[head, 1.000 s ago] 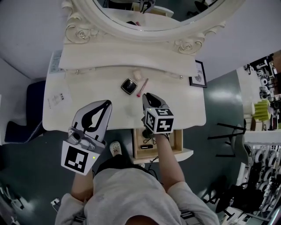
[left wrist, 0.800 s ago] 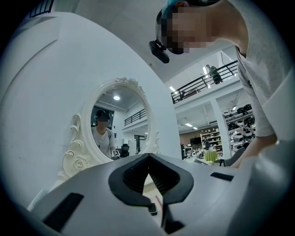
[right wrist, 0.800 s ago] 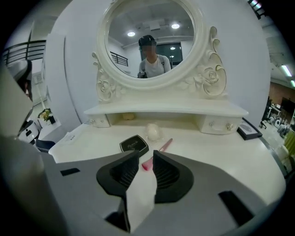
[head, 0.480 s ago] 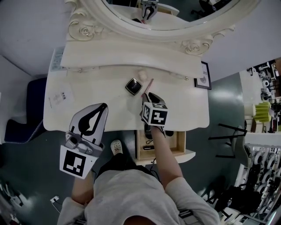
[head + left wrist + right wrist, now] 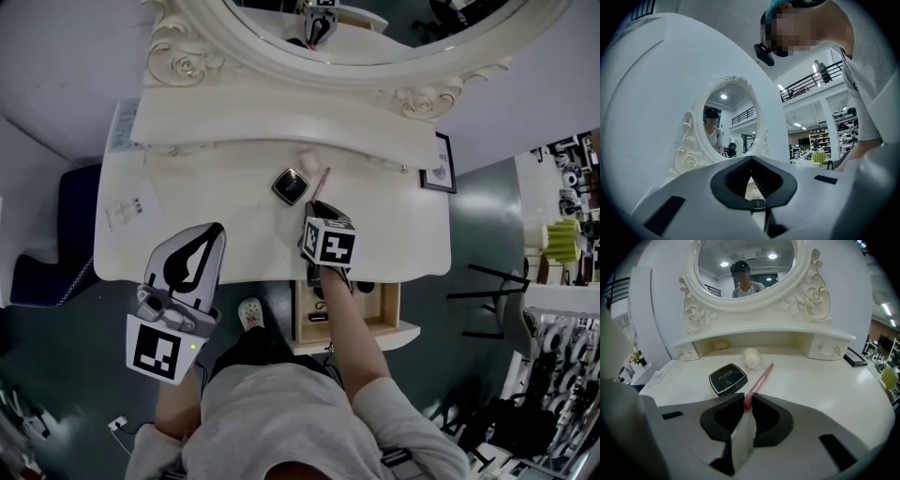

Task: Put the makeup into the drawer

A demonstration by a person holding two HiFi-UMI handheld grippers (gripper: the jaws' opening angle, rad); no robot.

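A pink makeup pencil [image 5: 761,380] lies on the white vanity table [image 5: 394,225], pointing toward the mirror. My right gripper [image 5: 748,397] is shut on its near end, which shows pink between the jaw tips; in the head view the right gripper [image 5: 317,204] sits just below the pencil [image 5: 322,180]. A black compact [image 5: 727,378] lies left of the pencil, and a pale puff [image 5: 751,357] lies behind both. My left gripper [image 5: 216,231] hovers over the table's front left, shut and empty. The open wooden drawer [image 5: 384,305] sits under the table's front edge, below my right arm.
The oval mirror [image 5: 375,28] and a raised shelf with small knobbed drawers [image 5: 825,348] back the table. A framed picture [image 5: 443,161] stands at the right end, and a paper card [image 5: 134,206] lies at the left. Small dark items [image 5: 317,317] lie in the drawer.
My right gripper has moved forward across the table to the pink pencil, and its jaws now hold the pencil's near end. The left gripper has barely moved.
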